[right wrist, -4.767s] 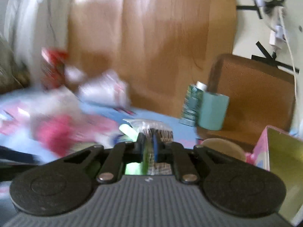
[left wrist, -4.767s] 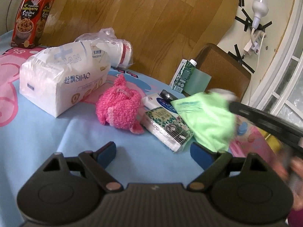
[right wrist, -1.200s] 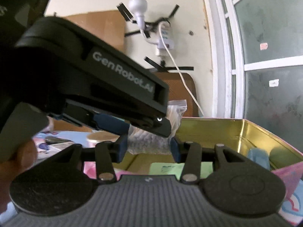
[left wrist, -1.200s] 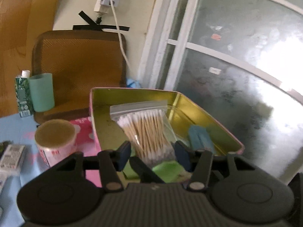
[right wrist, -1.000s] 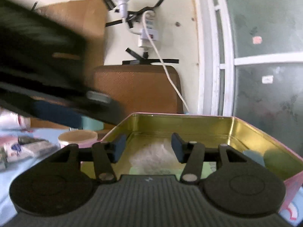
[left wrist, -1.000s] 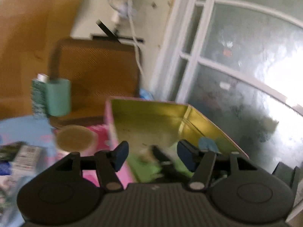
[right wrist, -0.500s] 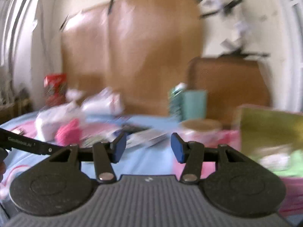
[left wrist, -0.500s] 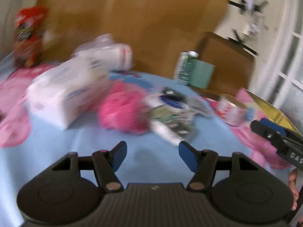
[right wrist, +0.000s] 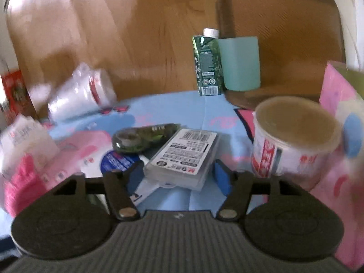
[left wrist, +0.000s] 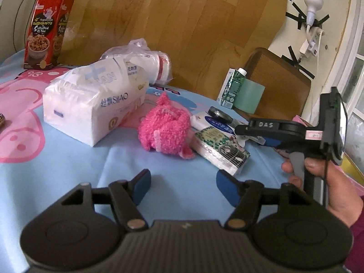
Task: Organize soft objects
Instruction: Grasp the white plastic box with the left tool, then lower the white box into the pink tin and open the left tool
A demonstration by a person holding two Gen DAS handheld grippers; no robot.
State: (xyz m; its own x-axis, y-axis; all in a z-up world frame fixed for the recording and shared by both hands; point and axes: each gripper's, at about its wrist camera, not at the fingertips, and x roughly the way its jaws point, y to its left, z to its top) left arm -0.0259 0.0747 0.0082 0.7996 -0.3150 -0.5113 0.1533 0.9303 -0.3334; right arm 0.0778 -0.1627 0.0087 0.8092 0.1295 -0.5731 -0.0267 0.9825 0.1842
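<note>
Wood-grain panelling backs my table (left wrist: 68,170), which wears a blue cloth with pink cartoon prints. From my left camera, a red snack box (left wrist: 46,39) stands far left, then a white tissue pack (left wrist: 95,104), then the pink plush toy (left wrist: 165,128) lying just beside a green-patterned tissue packet (left wrist: 219,149). My left hand-held gripper (left wrist: 183,185) hangs over bare cloth, its jaws just opening with nothing between them. Further right, my right hand-held gripper (right wrist: 177,174), jaws likewise just opening and gripping nothing, hovers at a clear barcoded box (right wrist: 182,157); a beige-lidded tub (right wrist: 293,136) sits right of it.
</note>
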